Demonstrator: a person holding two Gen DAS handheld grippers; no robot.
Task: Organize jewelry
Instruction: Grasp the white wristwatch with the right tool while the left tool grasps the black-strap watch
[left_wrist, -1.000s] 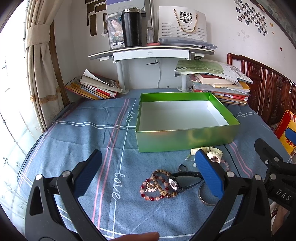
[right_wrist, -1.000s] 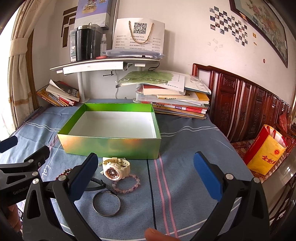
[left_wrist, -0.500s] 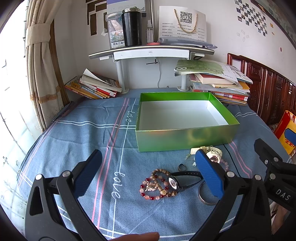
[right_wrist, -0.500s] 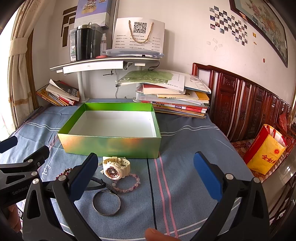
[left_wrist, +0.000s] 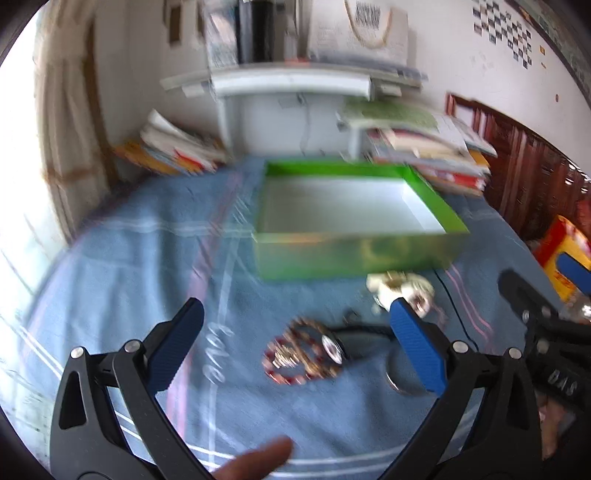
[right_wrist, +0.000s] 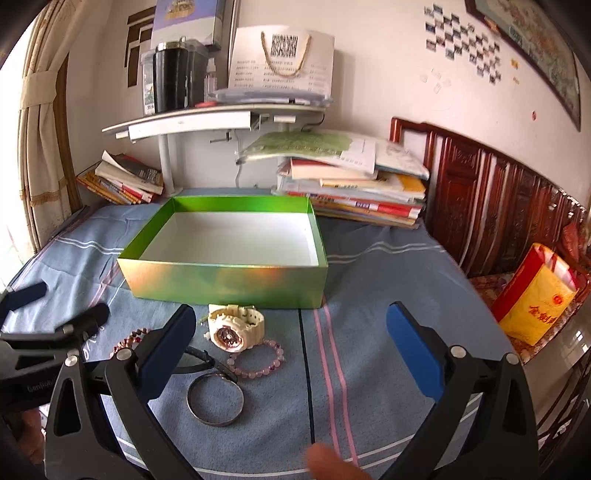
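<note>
My left gripper (left_wrist: 295, 321) is open above the blue cloth, with the beaded bracelets (left_wrist: 299, 358) and a black watch (left_wrist: 332, 347) lying between and just beyond its fingers. This view is motion-blurred. My right gripper (right_wrist: 291, 319) is open too, holding nothing. Ahead of it to the left lie a white watch (right_wrist: 234, 326), a pink bead bracelet (right_wrist: 256, 360), a silver bangle (right_wrist: 215, 400) and the black watch strap (right_wrist: 201, 360). The empty green box (right_wrist: 221, 284) stands just behind the jewelry. The left gripper (right_wrist: 62, 302) shows at the left edge of the right wrist view.
Book stacks (right_wrist: 354, 192) and a white shelf stand (right_wrist: 192, 122) line the wall behind the box. A carved wooden bench back (right_wrist: 498, 192) and a yellow-red bag (right_wrist: 535, 299) are at the right. A fingertip (right_wrist: 328, 463) shows at the bottom edge.
The left wrist view has gone blurry and its scene has shifted slightly up and left, so the left gripper is moving. The right gripper has barely moved. Both stay open.
</note>
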